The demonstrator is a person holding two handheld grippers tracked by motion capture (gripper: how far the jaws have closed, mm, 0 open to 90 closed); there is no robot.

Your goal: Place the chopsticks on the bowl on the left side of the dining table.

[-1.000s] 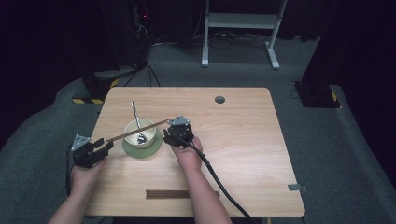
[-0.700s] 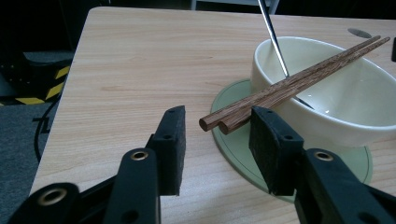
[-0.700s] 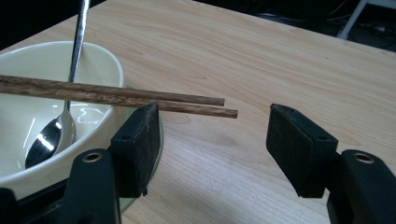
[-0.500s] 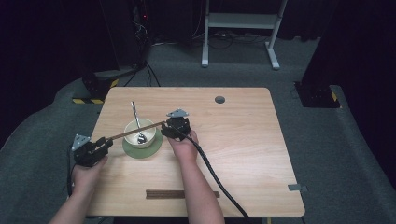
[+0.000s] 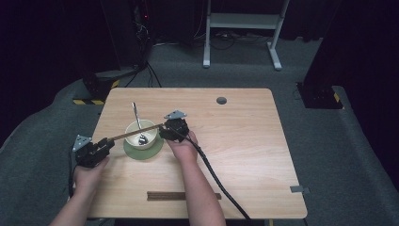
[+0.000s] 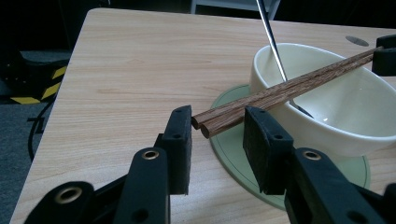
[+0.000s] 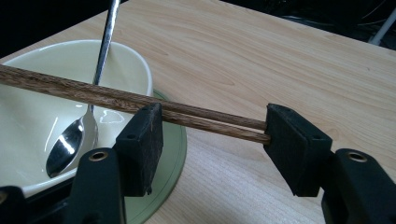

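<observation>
- Since a second ago the chopsticks [image 5: 136, 133] have hardly shifted. They lie side by side across the rim of the bowl [image 5: 151, 134], near the left edge of the desk [image 5: 244, 141], and slope down towards that edge.
- My left claw [image 5: 108, 143] has just been closing around their lower tips. In the left gripper view the tips sit between the pads with a gap on at least one side (so spread, not pinching yet).
- My right claw [image 5: 165, 131] has nudged a little away from the near edge, up against the bowl's right side. Its jaws stand apart: the sticks ride over one pad and their ends butt against the other, so nothing is squeezed there.
- I judge this to be squaring the pair up, with the right claw acting as a stop while the left closes in. A firm pinch on the left is what remains.
- Inside the bowl a spoon [image 5: 136, 117] leans with its handle towards the far edge. Under the bowl is a green saucer [image 5: 155, 149].
- Along the near edge lies a dark wooden bar [image 5: 183, 195], well apart from all this.
</observation>
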